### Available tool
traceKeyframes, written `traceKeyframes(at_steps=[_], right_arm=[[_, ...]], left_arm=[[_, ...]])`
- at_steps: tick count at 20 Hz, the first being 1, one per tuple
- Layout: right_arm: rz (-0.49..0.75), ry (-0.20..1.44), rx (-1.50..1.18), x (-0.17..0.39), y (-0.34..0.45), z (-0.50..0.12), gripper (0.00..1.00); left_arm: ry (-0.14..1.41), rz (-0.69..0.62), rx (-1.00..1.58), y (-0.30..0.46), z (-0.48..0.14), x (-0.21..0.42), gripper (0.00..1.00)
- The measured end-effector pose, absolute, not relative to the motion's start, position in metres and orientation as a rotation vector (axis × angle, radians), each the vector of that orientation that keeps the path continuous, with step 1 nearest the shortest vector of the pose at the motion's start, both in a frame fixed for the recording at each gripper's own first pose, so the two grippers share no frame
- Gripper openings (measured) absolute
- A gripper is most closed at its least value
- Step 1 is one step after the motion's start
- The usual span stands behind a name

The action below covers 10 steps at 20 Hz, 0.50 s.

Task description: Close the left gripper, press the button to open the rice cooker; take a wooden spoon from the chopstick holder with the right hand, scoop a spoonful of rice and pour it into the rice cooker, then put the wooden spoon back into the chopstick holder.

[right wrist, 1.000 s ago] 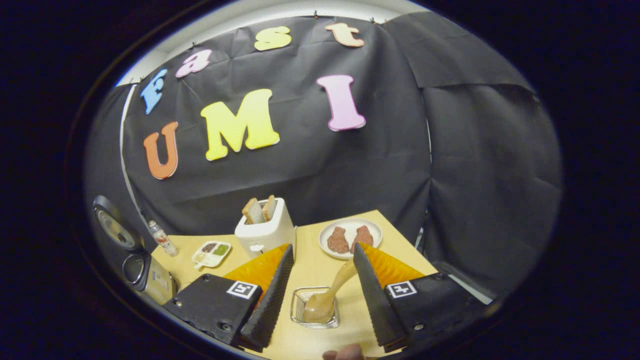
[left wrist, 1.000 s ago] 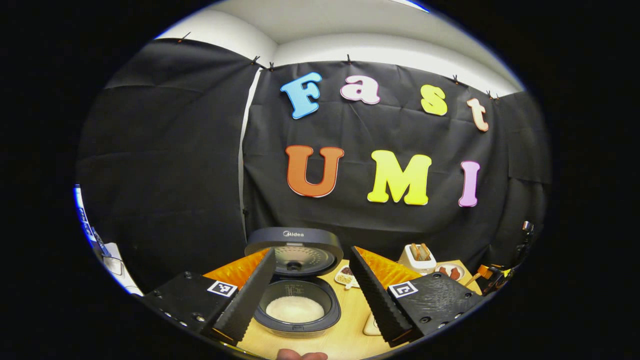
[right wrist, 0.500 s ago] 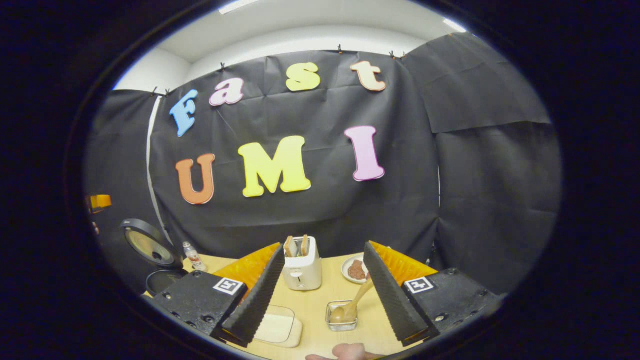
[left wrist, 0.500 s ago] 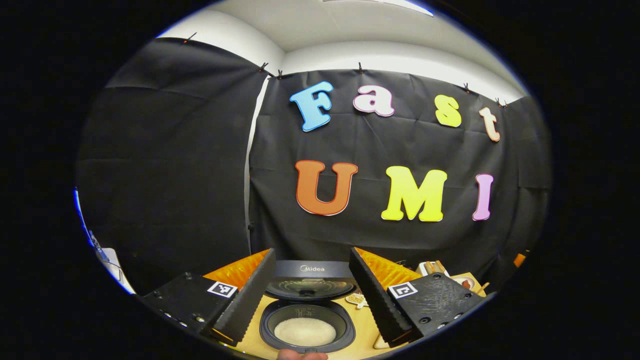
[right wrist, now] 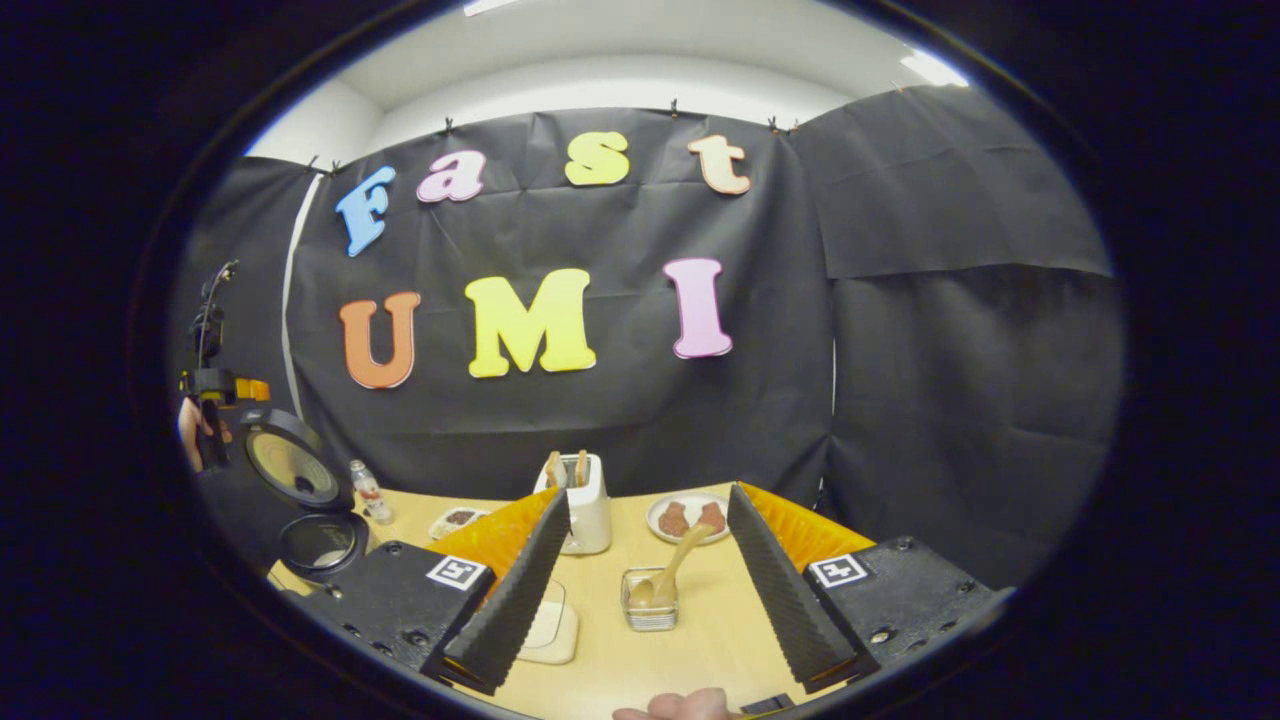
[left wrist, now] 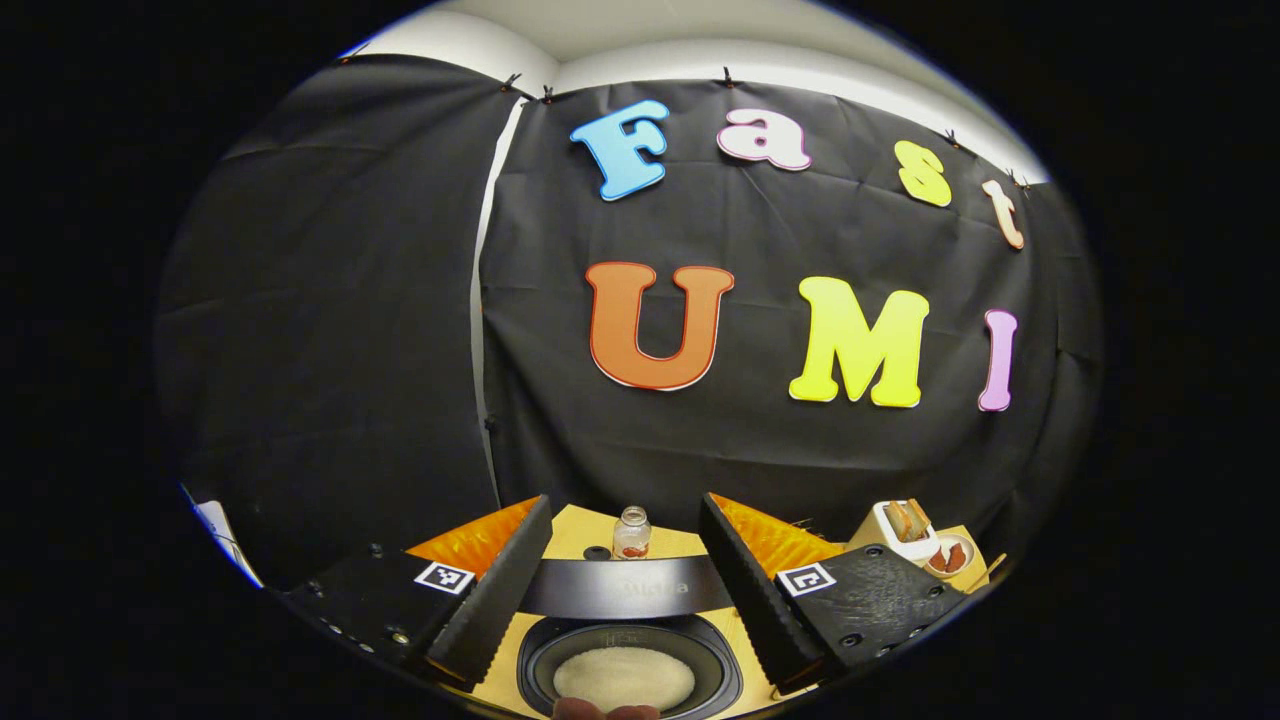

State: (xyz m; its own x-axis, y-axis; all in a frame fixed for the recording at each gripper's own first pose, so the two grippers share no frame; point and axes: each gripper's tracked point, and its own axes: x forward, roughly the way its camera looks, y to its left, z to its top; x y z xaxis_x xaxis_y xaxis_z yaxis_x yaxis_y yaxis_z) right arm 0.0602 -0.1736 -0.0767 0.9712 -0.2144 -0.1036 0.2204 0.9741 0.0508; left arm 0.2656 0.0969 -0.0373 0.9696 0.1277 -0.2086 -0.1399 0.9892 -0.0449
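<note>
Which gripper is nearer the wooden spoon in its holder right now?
Right. The right gripper faces the wooden spoon, open, holder between its fingers. The left gripper hangs over the open rice cooker.

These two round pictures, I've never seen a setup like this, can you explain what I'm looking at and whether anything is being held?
A person holds a two-finger grasping tool in each hand, and a fisheye camera rides on each one. The left gripper view looks past the left tool, its fingers apart, down into the open rice cooker with white rice in its pot. A small bottle stands behind the lid.

The right gripper view looks past the right tool, also open. On the wooden table ahead stand the chopstick holder with the wooden spoon leaning in it, a white toaster, and a plate of food. Neither tool holds anything.
</note>
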Motion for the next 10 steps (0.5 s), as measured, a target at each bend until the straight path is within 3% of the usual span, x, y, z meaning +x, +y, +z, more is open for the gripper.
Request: traceKeyframes(at_steps=[10], right_arm=[[-0.148,0.126,0.057,0.066,-0.148,-0.083,0.98]], left_arm=[[0.354,0.098,-0.078,0.080,-0.077,0.217,0.97]])
